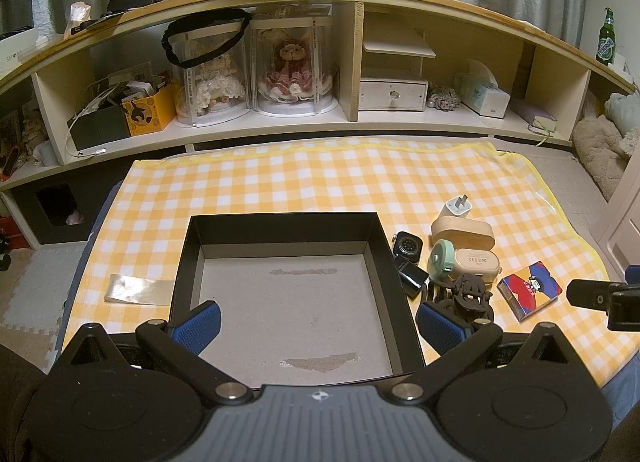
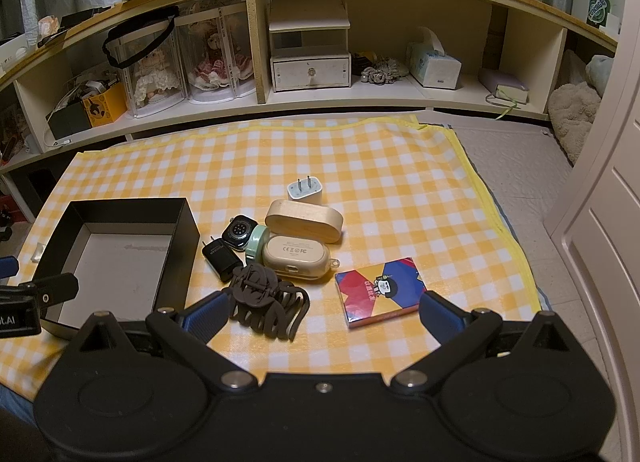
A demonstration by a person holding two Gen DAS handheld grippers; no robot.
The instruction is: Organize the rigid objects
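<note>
Left wrist view
Left tool (image 1: 316, 322): I had it spread wide with nothing between its blue pads, hovering over the near part of the black box (image 1: 280, 220).
Box: it sat empty on the yellow checked blanket (image 1: 320, 174), its grey floor bare apart from two scuffed patches.
Objects: all of them lay in a cluster just right of the box; the black charger (image 1: 412, 278) was nearest its right wall.
Risk: I judged that the box, light and empty on soft cloth, could slide if a pad caught its wall.
Writing: a green bottle (image 1: 606, 38) on the shelf top read TUBORG.

Right wrist view
Right tool (image 2: 320, 312): I held it fully apart and unloaded, low over the blanket, with the dark hair claw (image 2: 268, 302) and the card pack (image 2: 380, 292) in front of it between the two pads.
Cluster: the beige earbud case (image 2: 296, 256) touched the mint round item (image 2: 256, 242); the wooden case (image 2: 304, 220), smartwatch (image 2: 239, 236) and white plug (image 2: 305, 190) lay behind.
Risk: the items crowded one another, so I judged that closing on one could nudge its neighbours; the claw's curved teeth might snag or twist out.
Writing: CE and FC marks showed on the earbud case; the card pack's characters were too small for me to read.
</note>
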